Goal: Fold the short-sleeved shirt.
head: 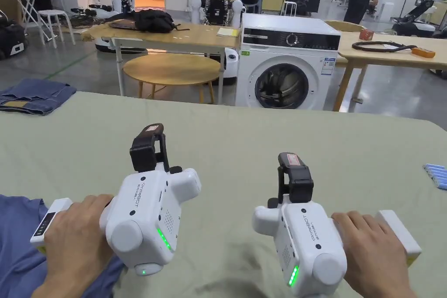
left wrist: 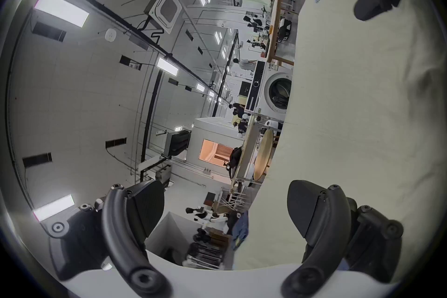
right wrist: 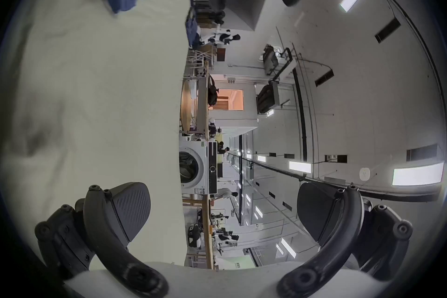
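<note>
Broadly, a pale green table (head: 244,137) is spreading across the scene, with a white washing machine (head: 286,61) standing beyond its far edge. Nearer, the blue shirt (head: 17,242) is lying bunched at the near left corner. Both the left gripper (left wrist: 225,213) and right gripper (right wrist: 223,211) are hovering wide open, gripping nothing.

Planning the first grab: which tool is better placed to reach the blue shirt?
Left, probably. The left tool is held open just beside the blue shirt at the table's near left corner. The right tool, also open, sits farther across over bare cloth.
</note>
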